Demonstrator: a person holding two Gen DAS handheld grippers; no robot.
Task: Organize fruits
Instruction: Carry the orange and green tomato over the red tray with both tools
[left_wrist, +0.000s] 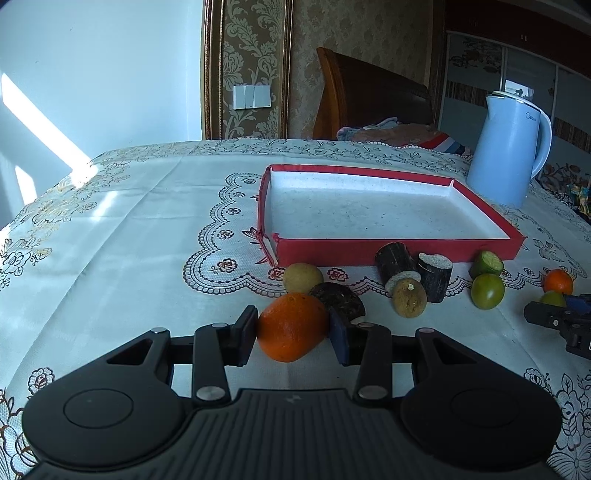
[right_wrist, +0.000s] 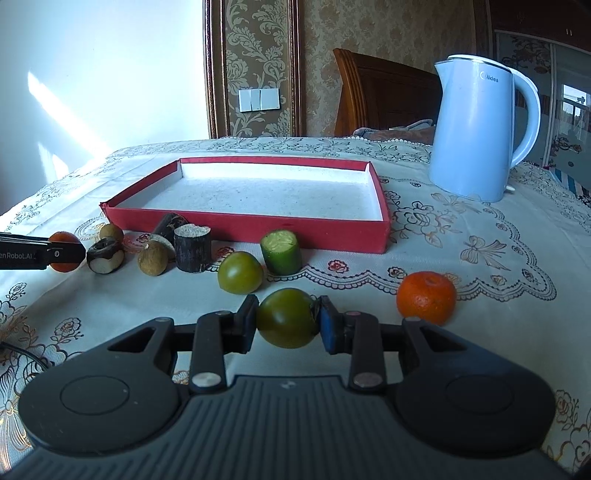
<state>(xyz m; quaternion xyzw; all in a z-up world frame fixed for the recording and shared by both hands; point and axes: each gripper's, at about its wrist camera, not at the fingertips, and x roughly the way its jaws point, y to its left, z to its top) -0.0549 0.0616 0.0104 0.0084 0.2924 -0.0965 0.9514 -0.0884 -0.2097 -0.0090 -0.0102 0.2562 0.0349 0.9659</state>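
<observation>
Nearest the left wrist lens: left gripper (left_wrist: 291, 334), jaws closed partway and pressed on both sides of an orange (left_wrist: 291, 326), low over a white tablecloth (left_wrist: 129, 240) printed with lace scallops and roses. Just behind, a dark brown nut-like piece (left_wrist: 341, 299) and a tan round fruit (left_wrist: 303, 277). Further right, two dark cut stalk pieces (left_wrist: 413, 271), another tan fruit (left_wrist: 409, 298), a green cut piece (left_wrist: 487, 263), a green tomato (left_wrist: 487, 291) and a small tangerine (left_wrist: 557, 281). Beyond them a red-walled tray (left_wrist: 399, 249) with a bare white floor. Blue kettle (left_wrist: 506, 151) at the far right; damask wallpaper, a light switch (left_wrist: 253, 96) and a wooden headboard (left_wrist: 369, 96) behind.

Closest to the right wrist lens: right gripper (right_wrist: 287, 324), nearly closed, clamped on a green tomato (right_wrist: 286, 323) just above the same cloth. Second green tomato (right_wrist: 240, 272) and green cut piece (right_wrist: 281, 251) just ahead, tangerine (right_wrist: 425, 298) to the right, red tray (right_wrist: 258, 225) behind, kettle (right_wrist: 480, 133) far right. Sunlight patches on the pale wall at left.
</observation>
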